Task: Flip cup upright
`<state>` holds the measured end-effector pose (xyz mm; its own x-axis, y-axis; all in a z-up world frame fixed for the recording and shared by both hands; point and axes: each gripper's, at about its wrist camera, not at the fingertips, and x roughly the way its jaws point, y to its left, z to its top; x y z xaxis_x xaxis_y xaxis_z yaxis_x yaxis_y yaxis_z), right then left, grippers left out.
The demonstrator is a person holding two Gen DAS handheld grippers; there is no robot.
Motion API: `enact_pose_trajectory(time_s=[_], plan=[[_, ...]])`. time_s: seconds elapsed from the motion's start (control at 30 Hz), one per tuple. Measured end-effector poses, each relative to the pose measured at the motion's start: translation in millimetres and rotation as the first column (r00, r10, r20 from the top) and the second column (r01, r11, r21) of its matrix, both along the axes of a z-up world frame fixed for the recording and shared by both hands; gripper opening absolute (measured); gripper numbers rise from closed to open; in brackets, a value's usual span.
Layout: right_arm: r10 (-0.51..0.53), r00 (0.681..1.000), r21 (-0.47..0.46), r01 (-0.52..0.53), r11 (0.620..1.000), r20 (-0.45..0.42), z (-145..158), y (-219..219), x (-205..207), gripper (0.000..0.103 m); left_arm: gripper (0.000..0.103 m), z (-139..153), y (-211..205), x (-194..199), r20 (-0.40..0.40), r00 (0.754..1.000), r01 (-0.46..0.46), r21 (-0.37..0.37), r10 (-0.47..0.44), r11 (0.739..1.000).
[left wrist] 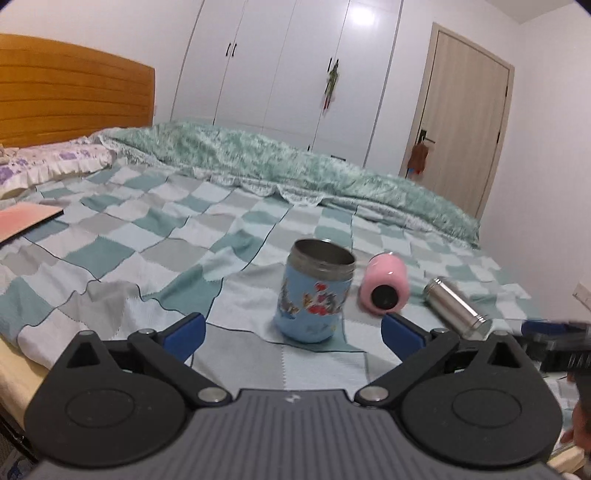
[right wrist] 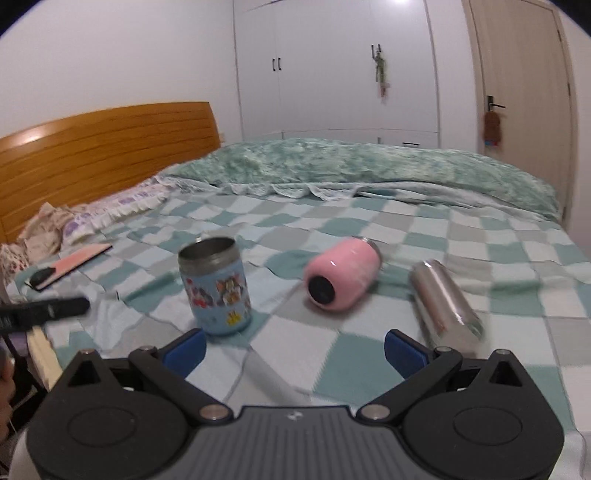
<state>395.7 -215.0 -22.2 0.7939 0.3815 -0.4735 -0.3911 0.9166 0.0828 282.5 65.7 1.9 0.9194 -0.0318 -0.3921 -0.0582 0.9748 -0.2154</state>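
Bedspread (right wrist: 332,354) seemingly bare before cups (right wrist: 216,291)

Both wrist cams sat low over near bed edge, facing across checkered blanket (left wrist: 110,254) toward wardrobe (right wrist: 332,66). Left cam close behind blue cup (left wrist: 314,295); right cam offset right, slightly farther. Shared: cups, headboard (left wrist: 74,92), door (right wrist: 524,74).

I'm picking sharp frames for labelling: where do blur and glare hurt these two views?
Left wrist view: the blue cup is fairly sharp, ceiling-light glare on the wardrobe, edges bowed by the fisheye. Right wrist view: motion blur smears the pink cup and silver cup.
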Motion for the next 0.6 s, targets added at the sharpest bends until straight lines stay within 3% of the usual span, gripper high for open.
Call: enact_pose_trajectory(time_s=[0.13,0.27,0.6], plan=[[-0.037,0.999,-0.046,0.039,0.998,0.037,3,1,-35,0.103,0.103,14,-11,-22,0.032,0.999,-0.004,0.021,0.003,1.000],[-0.047,0.995,-0.017,0.049,0.999,0.093,13,-3,-72,0.103,0.103,23,-22,-56,0.087,0.996,-0.029,0.058,0.024,0.998],[-0.079,0.970,0.019,0.076,0.997,0.231,20,-20,-179,0.103,0.103,15,-42,-153,0.210,0.978,-0.031,0.168,-0.005,0.985]])
